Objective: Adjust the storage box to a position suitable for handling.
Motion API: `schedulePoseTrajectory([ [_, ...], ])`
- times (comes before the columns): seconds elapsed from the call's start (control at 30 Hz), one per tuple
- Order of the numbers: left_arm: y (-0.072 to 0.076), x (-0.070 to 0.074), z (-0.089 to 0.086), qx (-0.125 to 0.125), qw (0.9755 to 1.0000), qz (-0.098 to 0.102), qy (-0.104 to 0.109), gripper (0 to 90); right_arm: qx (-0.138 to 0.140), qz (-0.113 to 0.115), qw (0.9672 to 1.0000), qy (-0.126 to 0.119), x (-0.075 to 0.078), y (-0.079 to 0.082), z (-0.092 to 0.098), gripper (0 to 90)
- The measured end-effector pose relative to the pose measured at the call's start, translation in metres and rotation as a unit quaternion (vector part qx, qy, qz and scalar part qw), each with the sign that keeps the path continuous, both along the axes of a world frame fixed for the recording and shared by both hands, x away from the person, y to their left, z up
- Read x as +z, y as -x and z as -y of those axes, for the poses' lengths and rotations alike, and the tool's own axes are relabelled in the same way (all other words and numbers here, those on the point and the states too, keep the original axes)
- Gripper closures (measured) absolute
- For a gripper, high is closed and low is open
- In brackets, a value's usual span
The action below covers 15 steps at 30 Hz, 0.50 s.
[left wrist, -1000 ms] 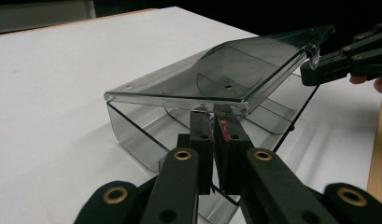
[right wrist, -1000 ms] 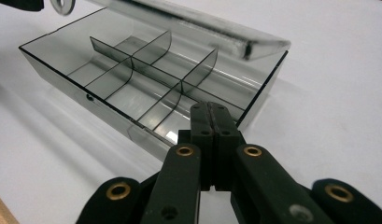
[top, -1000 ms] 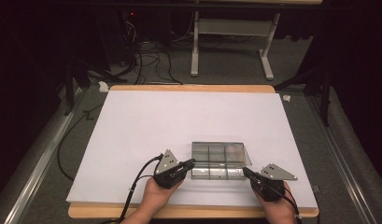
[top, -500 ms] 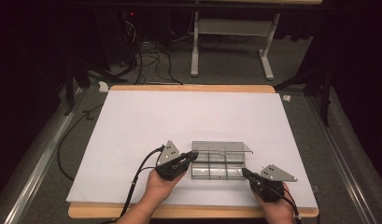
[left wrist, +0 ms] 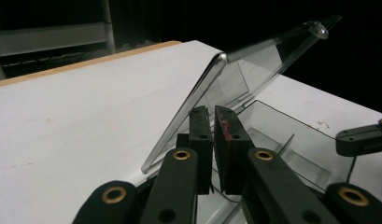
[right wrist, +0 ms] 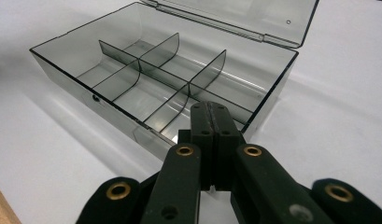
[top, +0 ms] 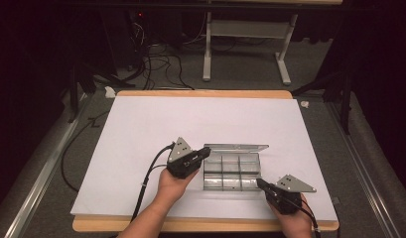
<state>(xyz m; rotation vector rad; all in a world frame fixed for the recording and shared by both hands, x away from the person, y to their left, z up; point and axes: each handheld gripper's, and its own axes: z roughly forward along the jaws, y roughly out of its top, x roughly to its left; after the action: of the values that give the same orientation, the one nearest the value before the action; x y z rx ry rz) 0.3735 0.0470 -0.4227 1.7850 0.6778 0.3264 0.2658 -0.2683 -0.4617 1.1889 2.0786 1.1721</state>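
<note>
The clear box (top: 231,172) is sitting open near the table's six o'clock edge. The left gripper (top: 204,153), jaws nearly clenched and grasping nothing, is leaning in at the box's nine o'clock side by its raised lid (left wrist: 254,70). The right gripper (top: 260,183), jaws clenched together, is resting low at the box's five o'clock corner.

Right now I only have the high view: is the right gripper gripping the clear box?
Observer: No. In the right gripper view the right gripper has its jaws pressed together on nothing, tips by the front wall of the clear box.
Operator: Anything in the compartments?
Observer: All six look empty.
Operator: And the lid?
Observer: In the left gripper view the lid stands tilted open, with the left gripper at its end edge. I cannot tell whether they touch.
</note>
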Motion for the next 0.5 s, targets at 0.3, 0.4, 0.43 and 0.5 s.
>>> schedulePoseTrajectory([
  [0.3,-0.012,-0.005,0.006,0.008,0.9999,-0.004,-0.011,85.3,-0.001,0.001,1.0,-0.003,0.0,0.001,0.0,90.0],
  [0.4,-0.015,-0.009,0.007,0.011,0.9997,-0.004,-0.02,85.2,0.001,0.001,1.0,-0.002,-0.001,0.0,0.0,90.0],
  [0.43,-0.016,-0.009,0.007,0.012,0.9997,-0.005,-0.021,85.2,0.001,0.002,1.0,-0.001,-0.001,0.0,0.0,90.0],
  [0.5,-0.018,-0.011,0.007,0.014,0.9996,-0.006,-0.024,85.1,0.001,0.002,1.0,0.002,-0.001,0.0,0.0,90.0],
])
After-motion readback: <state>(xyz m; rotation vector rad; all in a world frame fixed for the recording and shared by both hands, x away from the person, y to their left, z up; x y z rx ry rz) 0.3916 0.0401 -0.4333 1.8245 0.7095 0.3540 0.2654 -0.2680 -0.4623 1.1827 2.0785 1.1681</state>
